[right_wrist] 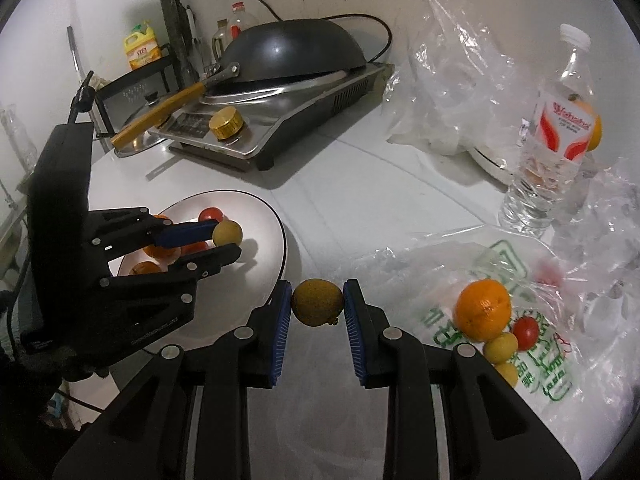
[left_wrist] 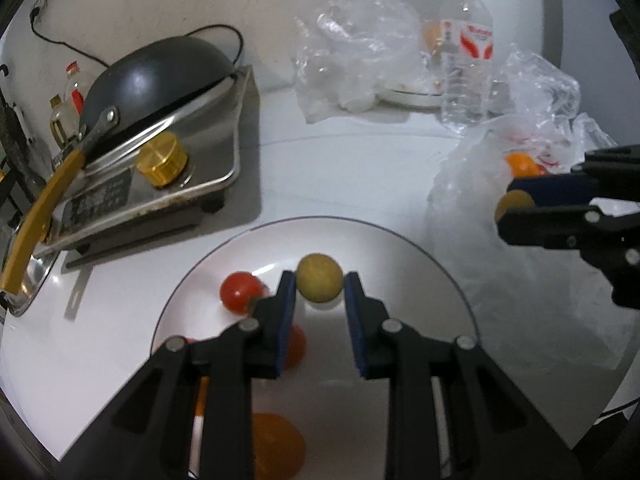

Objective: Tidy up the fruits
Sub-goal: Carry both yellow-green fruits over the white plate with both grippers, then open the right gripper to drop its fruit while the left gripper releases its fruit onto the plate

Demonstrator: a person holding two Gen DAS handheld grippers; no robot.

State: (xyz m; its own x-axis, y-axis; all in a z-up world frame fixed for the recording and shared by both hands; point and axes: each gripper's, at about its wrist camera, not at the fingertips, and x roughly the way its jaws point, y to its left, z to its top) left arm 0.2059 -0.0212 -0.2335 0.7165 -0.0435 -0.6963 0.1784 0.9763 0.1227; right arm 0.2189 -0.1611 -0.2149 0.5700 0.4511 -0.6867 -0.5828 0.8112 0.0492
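The left claw (left_wrist: 320, 284) was clamped on a small yellow-green fruit (left_wrist: 319, 283), held over the white plate (left_wrist: 432, 264) where red tomatoes (left_wrist: 239, 291) and an orange (left_wrist: 276, 444) lay. The right claw (right_wrist: 317, 303) pinched a second yellow-green fruit (right_wrist: 317, 302) above the table (right_wrist: 340, 200), between the plate and the plastic bag (right_wrist: 552, 384) with more fruit.

Two matte-black handheld grippers, the left gripper (left_wrist: 320, 290) and the right gripper (right_wrist: 317, 302), share one build: angular linkage arms pinned with round silver rivets, and ribbed blue pads (right_wrist: 280, 332) lining the jaws. The left carries a boxy black housing (right_wrist: 60, 168), faint lettering and a trailing black cable.
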